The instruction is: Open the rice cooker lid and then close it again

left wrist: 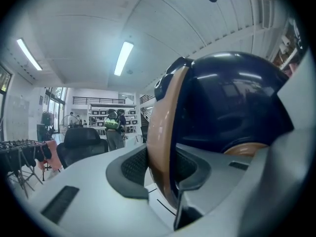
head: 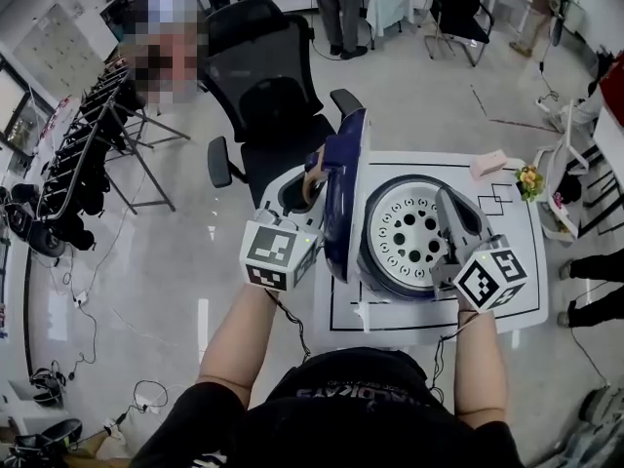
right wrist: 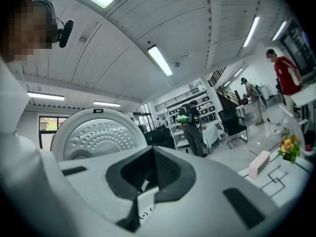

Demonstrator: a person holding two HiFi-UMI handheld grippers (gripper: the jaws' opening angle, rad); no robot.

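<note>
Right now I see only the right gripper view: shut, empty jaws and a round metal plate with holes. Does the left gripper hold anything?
Observer: Yes. The left gripper grips the tan handle on the rice cooker lid.
Operator: Where is it, from my side?
Observer: Beyond the lid, which stands upright between it and the right gripper.
Operator: And the colour of the lid outside?
Observer: Dark blue, glossy.

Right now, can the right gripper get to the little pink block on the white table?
Probably yes. The right gripper is shut and empty by the dark blue rice cooker, and the small pink block lies on the white table beyond it, nothing between. It must open first.
</note>
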